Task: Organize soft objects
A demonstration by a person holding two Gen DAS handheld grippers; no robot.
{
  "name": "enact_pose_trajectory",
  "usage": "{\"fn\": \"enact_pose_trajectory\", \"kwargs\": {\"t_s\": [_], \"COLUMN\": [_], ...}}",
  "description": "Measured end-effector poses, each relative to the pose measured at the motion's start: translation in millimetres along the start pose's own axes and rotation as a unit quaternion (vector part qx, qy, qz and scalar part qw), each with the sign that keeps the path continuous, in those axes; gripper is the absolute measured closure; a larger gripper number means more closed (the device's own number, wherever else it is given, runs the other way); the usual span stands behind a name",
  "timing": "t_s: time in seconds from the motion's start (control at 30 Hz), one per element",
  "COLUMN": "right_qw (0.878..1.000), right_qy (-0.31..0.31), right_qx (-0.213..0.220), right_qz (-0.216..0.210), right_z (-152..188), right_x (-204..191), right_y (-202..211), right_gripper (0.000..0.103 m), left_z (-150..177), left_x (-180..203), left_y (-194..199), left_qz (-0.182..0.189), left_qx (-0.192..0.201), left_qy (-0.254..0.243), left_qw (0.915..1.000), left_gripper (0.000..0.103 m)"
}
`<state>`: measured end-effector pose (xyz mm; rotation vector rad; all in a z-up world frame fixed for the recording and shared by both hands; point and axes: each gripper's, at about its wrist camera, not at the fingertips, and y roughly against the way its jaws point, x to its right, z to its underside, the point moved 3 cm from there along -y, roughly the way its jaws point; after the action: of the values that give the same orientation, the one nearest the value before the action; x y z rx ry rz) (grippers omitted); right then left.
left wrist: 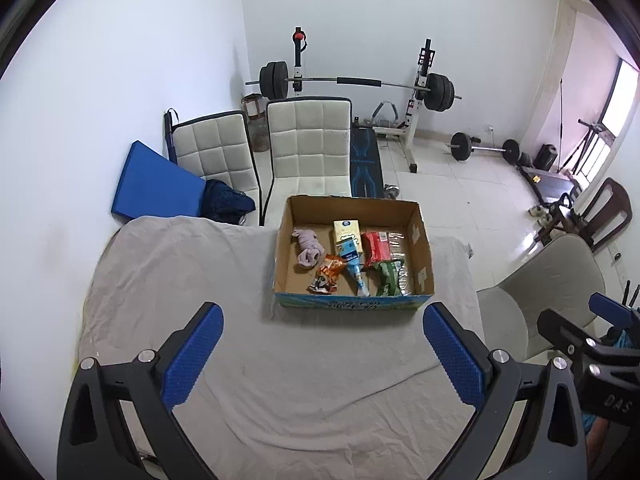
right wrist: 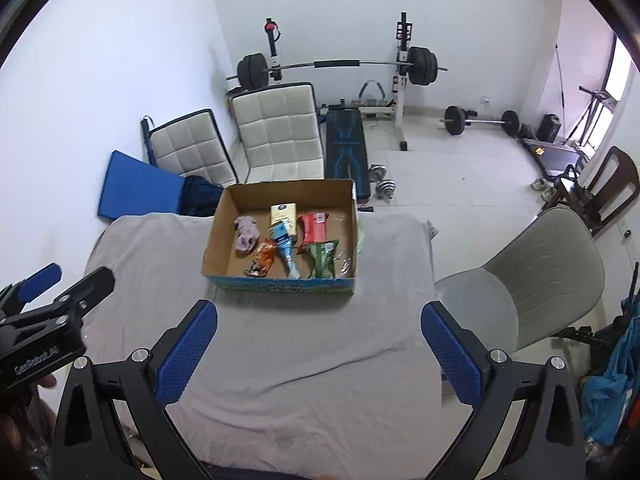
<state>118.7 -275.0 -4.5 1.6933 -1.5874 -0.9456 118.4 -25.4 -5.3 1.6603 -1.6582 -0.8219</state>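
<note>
An open cardboard box stands on a table covered with grey cloth. Inside lie a rolled lilac sock, a cream packet, an orange snack bag, a blue pouch, a red pack and a green pack. My left gripper is open and empty, above the cloth in front of the box. My right gripper is open and empty too, beside it.
Two white padded chairs and a blue mat stand behind the table. A grey chair is at the right. A barbell rack and weights fill the back.
</note>
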Motion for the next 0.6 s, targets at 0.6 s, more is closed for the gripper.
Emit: {"fn": "enact_pose_trajectory", "kwargs": {"t_s": [0.6], "right_qw": [1.000], "right_qy": [0.003], "right_qx": [0.011], "right_qz": [0.021], "right_z": [-29.3], "right_x": [2.4], "right_y": [-30.9], "right_gripper": [0.000], "left_z": [-13.0], "left_x": [-8.7], "left_y": [-20.2], "left_qz": [-0.028], "left_qx": [0.011], "left_qy": [0.007], "left_qw": [0.9995], "left_gripper": [0.000]}}
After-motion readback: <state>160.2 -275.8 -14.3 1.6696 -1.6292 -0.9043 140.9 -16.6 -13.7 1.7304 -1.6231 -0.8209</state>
